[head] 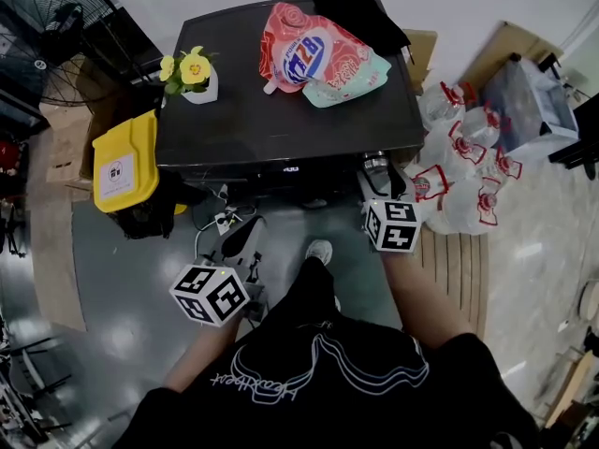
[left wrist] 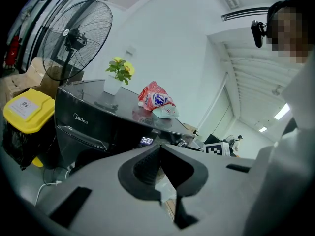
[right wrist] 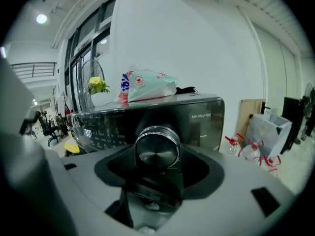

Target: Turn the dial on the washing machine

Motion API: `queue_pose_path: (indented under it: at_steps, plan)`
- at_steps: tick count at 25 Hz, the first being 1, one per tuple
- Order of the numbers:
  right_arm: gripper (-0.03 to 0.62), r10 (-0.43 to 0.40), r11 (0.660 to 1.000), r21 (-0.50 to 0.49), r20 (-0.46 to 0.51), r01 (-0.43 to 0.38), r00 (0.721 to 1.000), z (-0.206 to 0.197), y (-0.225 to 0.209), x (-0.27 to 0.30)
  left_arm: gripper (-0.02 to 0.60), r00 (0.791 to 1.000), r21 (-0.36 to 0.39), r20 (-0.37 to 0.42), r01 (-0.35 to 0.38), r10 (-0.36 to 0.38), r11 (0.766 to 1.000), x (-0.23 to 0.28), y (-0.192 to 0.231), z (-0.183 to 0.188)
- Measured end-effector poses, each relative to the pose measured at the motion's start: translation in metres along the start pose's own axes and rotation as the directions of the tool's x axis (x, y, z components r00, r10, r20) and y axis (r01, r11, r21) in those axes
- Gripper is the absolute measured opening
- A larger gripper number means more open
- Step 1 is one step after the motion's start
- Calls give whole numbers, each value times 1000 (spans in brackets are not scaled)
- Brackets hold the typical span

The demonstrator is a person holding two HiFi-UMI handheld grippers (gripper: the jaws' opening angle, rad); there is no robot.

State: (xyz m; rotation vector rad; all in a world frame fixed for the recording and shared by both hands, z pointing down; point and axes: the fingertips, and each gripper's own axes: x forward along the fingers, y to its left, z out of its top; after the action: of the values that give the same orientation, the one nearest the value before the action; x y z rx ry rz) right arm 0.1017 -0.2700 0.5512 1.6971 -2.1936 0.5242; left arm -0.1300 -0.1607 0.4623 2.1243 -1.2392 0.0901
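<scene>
On washing machine (right wrist: 206, 117) front right, my right tongs (right wrist: 157, 157) clamp the dial (right wrist: 157, 149); left tongs (left wrist: 158, 151) closed, empty. Grip done, turn probably unfinished.

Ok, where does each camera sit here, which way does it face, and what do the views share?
Head view: on the person's head, looking steeply down on the washing machine; shows both forearms, the left gripper and right gripper.
Left gripper view: on the left gripper, looking along its shut jaws at the machine's front.
Right gripper view: on the right gripper, facing the front panel, jaws closed on the dial.
Shared: all three show the detergent bag and yellow flowers on top.
</scene>
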Motion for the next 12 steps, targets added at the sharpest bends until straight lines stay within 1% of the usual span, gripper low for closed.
queue_pose_path:
  at_steps: [3, 6, 12]
  plan:
    - [282, 43, 994, 104, 9, -44, 999, -1, -1, 0, 5, 1000, -3, 0, -2, 2, 1000, 0, 0, -1]
    - [282, 86, 974, 208, 20, -88, 996, -1, -2, 1, 5, 1000, -5, 2, -7, 7, 1000, -1, 0, -1]
    - [282, 115, 961, 252, 21, -116, 993, -1, -2, 1, 5, 1000, -9, 13, -17, 17, 1000, -2, 1, -1]
